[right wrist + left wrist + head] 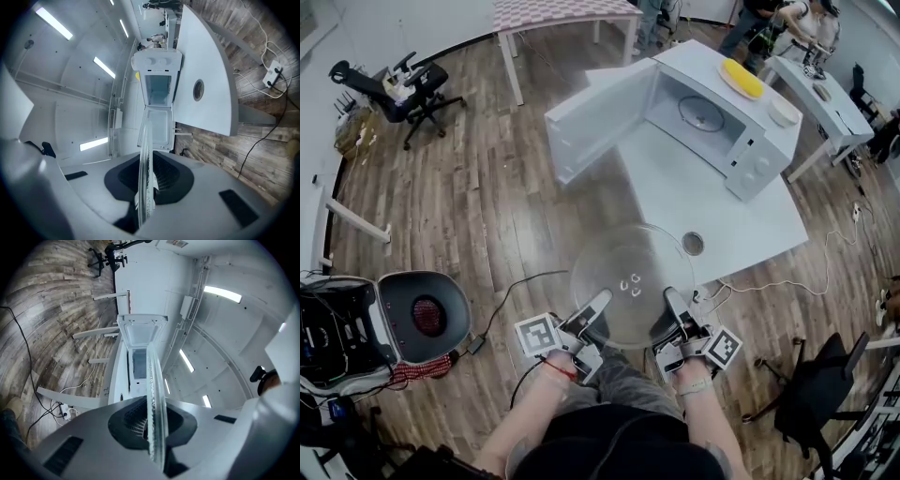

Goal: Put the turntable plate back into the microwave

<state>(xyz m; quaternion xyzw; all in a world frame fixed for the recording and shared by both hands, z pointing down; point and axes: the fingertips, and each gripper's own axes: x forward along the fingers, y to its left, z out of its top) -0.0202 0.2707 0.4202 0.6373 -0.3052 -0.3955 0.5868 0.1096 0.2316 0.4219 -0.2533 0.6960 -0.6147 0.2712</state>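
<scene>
A clear round glass turntable plate (pixel 630 281) hangs level in the air in front of the white table's (pixel 727 211) near edge. My left gripper (pixel 598 305) is shut on the plate's near left rim and my right gripper (pixel 673 302) is shut on its near right rim. The plate shows edge-on between the jaws in the left gripper view (pixel 154 413) and in the right gripper view (pixel 144 187). The white microwave (pixel 717 117) stands on the table's far part with its door (pixel 602 117) swung open to the left. A roller ring (pixel 701 112) lies on its cavity floor.
A yellow thing (pixel 742 78) and a white bowl (pixel 784 111) rest on top of the microwave. The table has a round cable hole (pixel 693 244). Office chairs stand at the far left (pixel 403 89) and near right (pixel 820 394). A white and black device (pixel 384 323) sits on the floor at left. Cables trail over the wood floor.
</scene>
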